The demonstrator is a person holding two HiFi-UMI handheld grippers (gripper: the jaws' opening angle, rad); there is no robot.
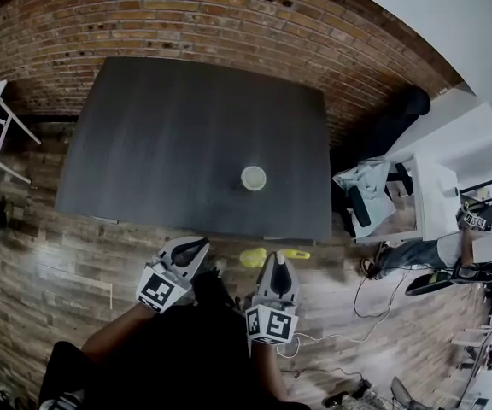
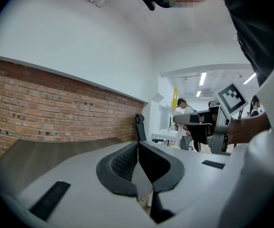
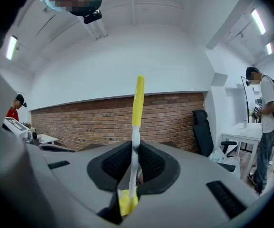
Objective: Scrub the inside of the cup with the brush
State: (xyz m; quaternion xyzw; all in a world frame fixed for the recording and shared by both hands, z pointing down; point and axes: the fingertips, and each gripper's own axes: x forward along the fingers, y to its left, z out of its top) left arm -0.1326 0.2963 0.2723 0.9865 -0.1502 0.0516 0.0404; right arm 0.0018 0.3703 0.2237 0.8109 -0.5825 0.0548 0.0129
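Jaws on right gripper (image 3: 136,148) are pinched narrow on the brush (image 3: 137,103), gripping the white mid-shaft. The yellow handle end sticks out one side and the yellow scrub head the other. Left gripper (image 2: 138,148) has its jaws fully together w/ nothing btwn them, so it's empty.

In the head view both claws sit short of the cup (image 1: 253,178), on the person's side of it and off the table (image 1: 186,135), over wood floor. Right gripper (image 1: 278,263) is near-side of the cup and slightly right. Left gripper (image 1: 193,249) is near-side and further left. Approx equal gap to the cup for both, w/ the right maybe a touch nearer, and both well apart from it.

Cup stands upright, mouth up, alone on the dark tabletop near the table's near edge.

Key relation: the brush (image 1: 254,257) lies crosswise to the line from claw to cup, its long axis running roughly along the table's near edge, w/ the scrub head toward the left gripper's side. The cup's opening faces straight up. Judgement: no scrubbing started yet. The right hand needs to travel fwd over the cup and turn the brush head-down so its axis lines up w/ the mouth. The empty left claw is prob. the one to steady the cup wall, since a light cup could tip or slide otherwise.
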